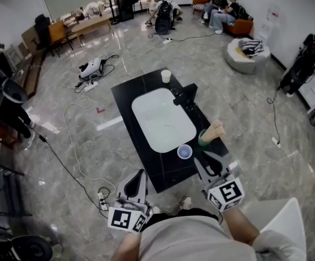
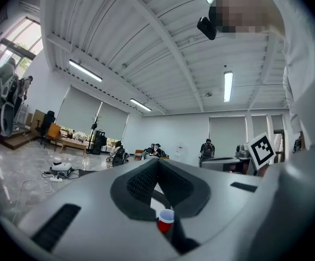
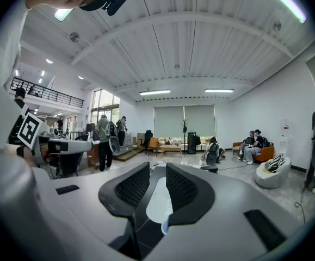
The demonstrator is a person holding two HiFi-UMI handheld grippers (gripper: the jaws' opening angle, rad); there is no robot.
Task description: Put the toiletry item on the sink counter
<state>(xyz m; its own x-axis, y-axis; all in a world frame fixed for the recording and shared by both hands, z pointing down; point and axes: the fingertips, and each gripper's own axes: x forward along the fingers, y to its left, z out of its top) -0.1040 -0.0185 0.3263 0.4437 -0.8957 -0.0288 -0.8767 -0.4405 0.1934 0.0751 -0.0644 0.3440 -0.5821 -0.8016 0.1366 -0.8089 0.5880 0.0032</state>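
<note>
Right gripper [image 1: 206, 159] — toiletry item [image 1: 211, 133] beyond jaws

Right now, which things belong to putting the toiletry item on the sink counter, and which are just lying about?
In the job:
toiletry item, green and tan, at the counter's right edge; sink counter; right gripper, open, empty.

Lying about:
white cup; small cup; faucet; power strip on the floor; left gripper, shut, empty.
</note>
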